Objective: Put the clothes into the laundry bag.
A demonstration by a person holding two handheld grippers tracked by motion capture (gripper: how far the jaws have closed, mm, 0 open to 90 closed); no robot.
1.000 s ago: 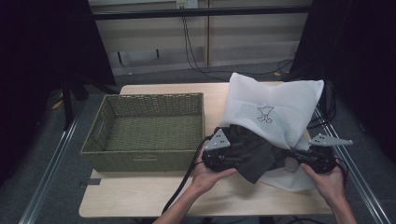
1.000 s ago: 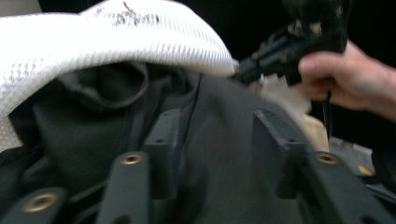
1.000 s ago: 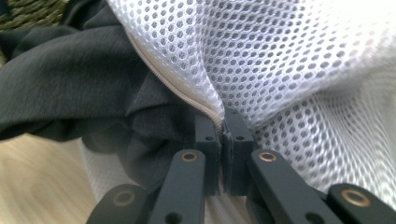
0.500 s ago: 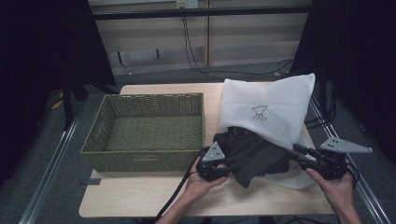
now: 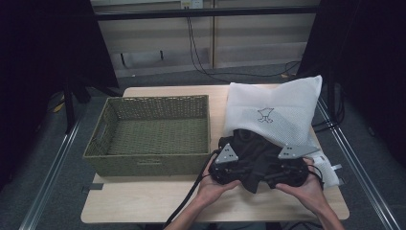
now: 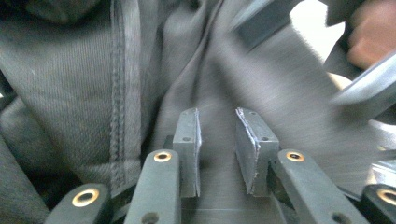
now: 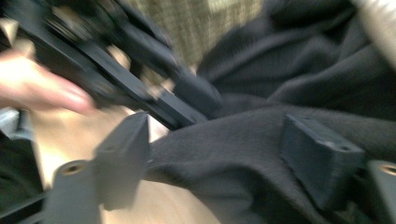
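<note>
A black garment (image 5: 253, 153) spills out of the mouth of a white mesh bag (image 5: 277, 110) at the table's right. My left gripper (image 5: 242, 175) comes at it from the left and is shut on a fold of the black garment (image 6: 84, 84). Its jaws have just been closing, and the grey cloth sits between the narrow-set pads of the left gripper (image 6: 217, 135). My right gripper (image 5: 270, 179) comes from the right. Its jaws have just been opening and now stand wide in the right gripper view (image 7: 217, 126). The garment (image 7: 303, 70) lies between them without being pressed.
A green woven basket (image 5: 148, 163) stands to the left of the garment, close to my left hand. The white mesh bag reaches the table's right edge. Bare wood of the table (image 5: 143, 211) runs along the front. A cable trails from the left gripper off the front edge.
The right gripper swung out to the right, then came back left to the garment with its jaws wider. The left gripper sank slightly, keeping the cloth.
</note>
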